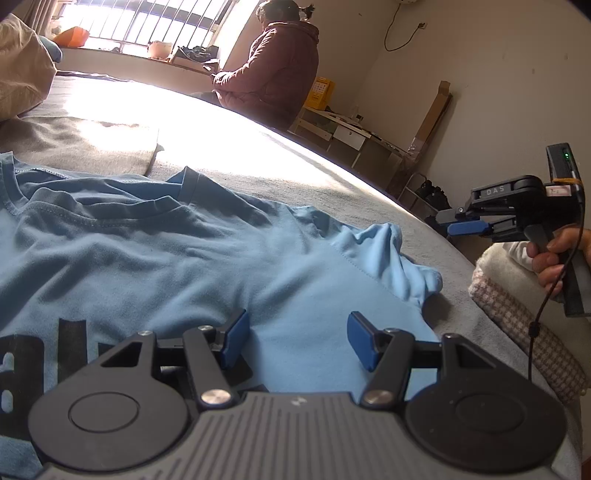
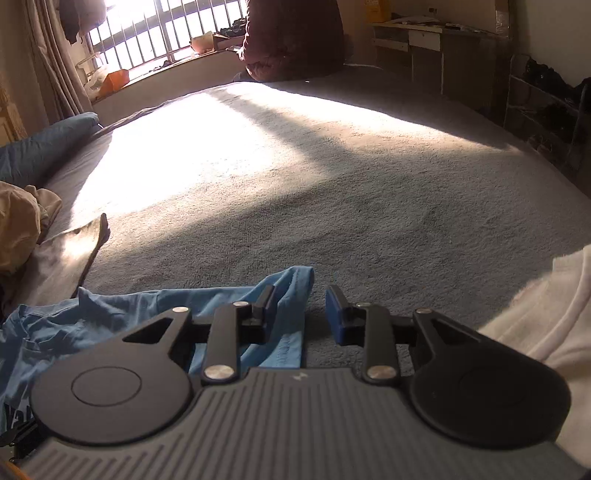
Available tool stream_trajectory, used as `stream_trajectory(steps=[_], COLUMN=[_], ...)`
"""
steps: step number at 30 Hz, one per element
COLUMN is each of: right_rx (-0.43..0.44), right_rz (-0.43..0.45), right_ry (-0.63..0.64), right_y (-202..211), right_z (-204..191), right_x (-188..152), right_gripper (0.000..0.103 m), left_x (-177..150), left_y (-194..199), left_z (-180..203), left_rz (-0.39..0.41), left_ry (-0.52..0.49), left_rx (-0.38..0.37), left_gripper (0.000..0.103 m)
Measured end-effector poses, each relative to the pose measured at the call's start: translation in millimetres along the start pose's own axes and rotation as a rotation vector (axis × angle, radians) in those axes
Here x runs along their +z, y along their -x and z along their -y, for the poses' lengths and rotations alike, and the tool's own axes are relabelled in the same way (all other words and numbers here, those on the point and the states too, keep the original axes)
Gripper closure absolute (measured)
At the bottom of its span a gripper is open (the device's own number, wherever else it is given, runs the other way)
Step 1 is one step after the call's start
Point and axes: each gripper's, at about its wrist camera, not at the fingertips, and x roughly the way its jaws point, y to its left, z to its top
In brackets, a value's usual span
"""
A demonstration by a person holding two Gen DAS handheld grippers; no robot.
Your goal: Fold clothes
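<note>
A blue T-shirt (image 1: 184, 258) with dark lettering lies spread front-up on the grey bed cover (image 1: 258, 166). Its right sleeve (image 1: 388, 258) is bunched near the bed's edge. My left gripper (image 1: 297, 341) hovers low over the shirt's chest, open, with cloth lying under the gap but not pinched. In the left wrist view my right gripper (image 1: 452, 221) hangs in the air beyond the sleeve, held by a hand (image 1: 550, 258), with nothing in it. In the right wrist view the right gripper (image 2: 301, 315) stands open above the sleeve (image 2: 288, 288) and the shirt (image 2: 74, 321).
A person in a maroon jacket (image 1: 273, 74) sits at the bed's far edge by the barred window (image 1: 147, 22). A beige bundle (image 1: 22, 66) and a grey cloth (image 1: 92, 147) lie at the left. A desk (image 1: 343, 136) and shoe rack (image 2: 546, 103) stand along the right wall.
</note>
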Motion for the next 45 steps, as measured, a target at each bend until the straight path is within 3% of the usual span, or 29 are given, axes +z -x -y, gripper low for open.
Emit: stream_trajectory(steps=[2,6,10,11,12,15,19,21,24,27,31,43,45], right_rx=[0.049,0.083,0.063,0.063,0.071,0.070,0.044,0.070,0.191,0.284,0.224,0.162,0.147], right_rz=[-0.081,-0.189,-0.210,-0.204,-0.192,-0.123,-0.112,-0.103,-0.050,-0.005,-0.028,-0.173,-0.181], right_ry=[-0.125,-0.325,-0.345,-0.324,-0.286,-0.063,0.302,0.403,0.335,0.146,-0.027,-0.011,-0.001], right_y=[6,-8,-34,-36,-37,-33,-39,-41,-28,-10,-9,-54,-58], right_z=[9,25,27,23,14,-28,-90,-106,-98,-69,-35,-59,-61], right_x=[-15,-44,-48,-46,-43,-35,-39,-39,-30,-18,-18,-25,-27], right_gripper=[0.061,0.061,0.068,0.085,0.095,0.095,0.091,0.079,0.071,0.063,0.063,0.064,0.068], left_x=[0,0,0,0,0,0,-1,-1,0,0,0,0,0], left_y=[0,0,0,0,0,0,1,1,1,1,1,0,0], left_z=[0,0,-2,-2,-3,-3,-3,-4,-4,-4,-4,-4,-5], left_rz=[0.000,0.001,0.002,0.002,0.002,0.003,0.004,0.004,0.004,0.004,0.003,0.004,0.004], left_ry=[0.000,0.003,0.012,0.014,0.015,0.017,0.019,0.022,0.024,0.024,0.022,0.029,0.031], left_rx=[0.000,-0.003,-0.009,-0.011,-0.012,-0.013,-0.015,-0.017,-0.018,-0.018,-0.016,-0.022,-0.023], left_gripper=[0.043,0.043,0.043,0.043,0.043,0.043,0.043,0.043,0.043,0.043,0.043,0.043,0.043])
